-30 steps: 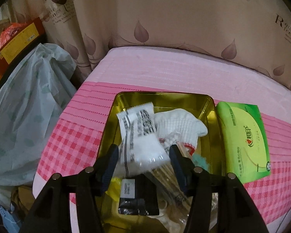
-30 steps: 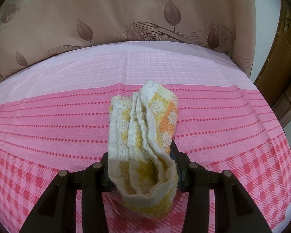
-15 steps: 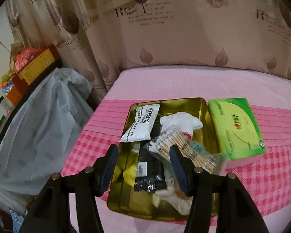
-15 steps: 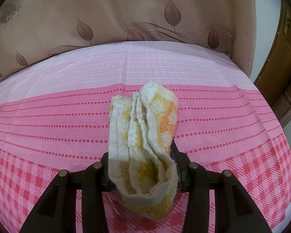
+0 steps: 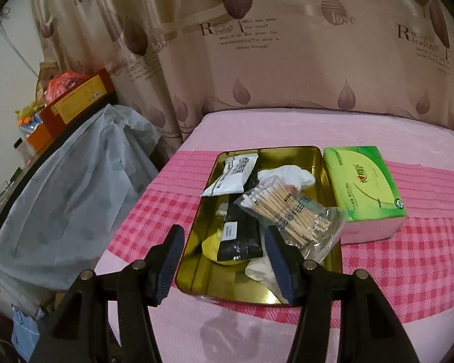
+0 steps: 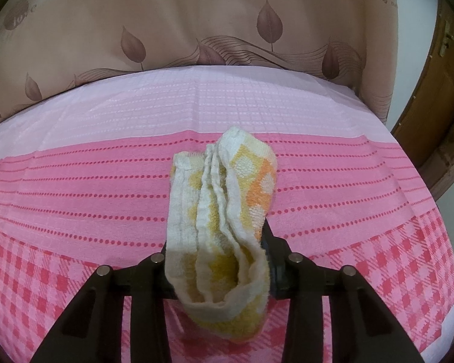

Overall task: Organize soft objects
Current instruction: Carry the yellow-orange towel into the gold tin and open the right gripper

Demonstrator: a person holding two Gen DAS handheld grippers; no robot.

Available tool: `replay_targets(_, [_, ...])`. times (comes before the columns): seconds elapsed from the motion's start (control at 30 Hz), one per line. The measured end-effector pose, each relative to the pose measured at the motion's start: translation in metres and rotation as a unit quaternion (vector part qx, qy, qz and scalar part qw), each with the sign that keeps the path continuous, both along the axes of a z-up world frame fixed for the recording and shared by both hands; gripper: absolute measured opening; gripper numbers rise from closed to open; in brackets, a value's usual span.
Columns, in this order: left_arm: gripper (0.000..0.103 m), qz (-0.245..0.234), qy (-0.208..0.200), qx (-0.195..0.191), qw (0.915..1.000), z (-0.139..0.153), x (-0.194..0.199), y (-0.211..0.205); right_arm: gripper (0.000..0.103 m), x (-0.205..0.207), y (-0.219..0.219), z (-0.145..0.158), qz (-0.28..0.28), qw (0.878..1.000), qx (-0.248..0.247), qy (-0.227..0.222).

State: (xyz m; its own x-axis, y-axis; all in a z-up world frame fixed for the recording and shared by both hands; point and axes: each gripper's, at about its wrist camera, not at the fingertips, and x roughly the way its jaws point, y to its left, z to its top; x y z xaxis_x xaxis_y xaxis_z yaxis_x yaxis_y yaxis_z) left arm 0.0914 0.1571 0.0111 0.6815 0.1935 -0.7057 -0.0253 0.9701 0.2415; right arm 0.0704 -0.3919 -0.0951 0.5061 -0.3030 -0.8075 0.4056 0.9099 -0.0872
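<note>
Right gripper tilts down, jaws closing on towel.

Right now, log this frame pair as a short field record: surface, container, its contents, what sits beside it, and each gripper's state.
surface: pink checked bedspread
container: gold tin, open, lying on the bedspread
contents: cotton swab bag, white packet, black packet, white cloth
beside tin: green tissue pack, touching its right wall
left gripper: open, empty, above the tin's near end
right gripper: jaws have just been closing on the folded yellow towel
</note>
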Motion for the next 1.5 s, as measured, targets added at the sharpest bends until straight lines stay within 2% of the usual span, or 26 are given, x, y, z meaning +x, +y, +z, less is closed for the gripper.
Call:
replay_targets(0.37, [0.057,0.015,-0.004,0.006,0.9999,-0.008,-0.005,0.009,0.033,-0.005,0.033,0.006,0.018,1.0,0.012,-0.004])
replay_targets(0.63, [0.058,0.023,-0.001,0.003,0.9997,-0.01,-0.004,0.014,0.033,0.01,0.104,0.035,0.1,0.994,0.031,-0.021])
replay_targets(0.83, [0.058,0.04,0.0,0.001,0.9992,-0.01,-0.003,0.023,0.033,0.029,0.18,0.063,0.183,0.982,0.04,-0.039])
replay_targets(1.17, [0.058,0.077,0.0,0.003,0.997,-0.008,-0.008,0.051,0.033,0.062,0.31,0.097,0.308,0.947,0.07,-0.059])
replay_targets(1.3, [0.058,0.094,-0.002,-0.011,0.9955,-0.006,-0.013,0.066,0.033,0.079,0.357,0.101,0.344,0.935,0.069,-0.056])
replay_targets(1.5, [0.058,0.107,0.0,-0.022,0.994,-0.007,-0.012,0.076,0.033,0.104,0.407,0.092,0.365,0.926,0.089,-0.042])
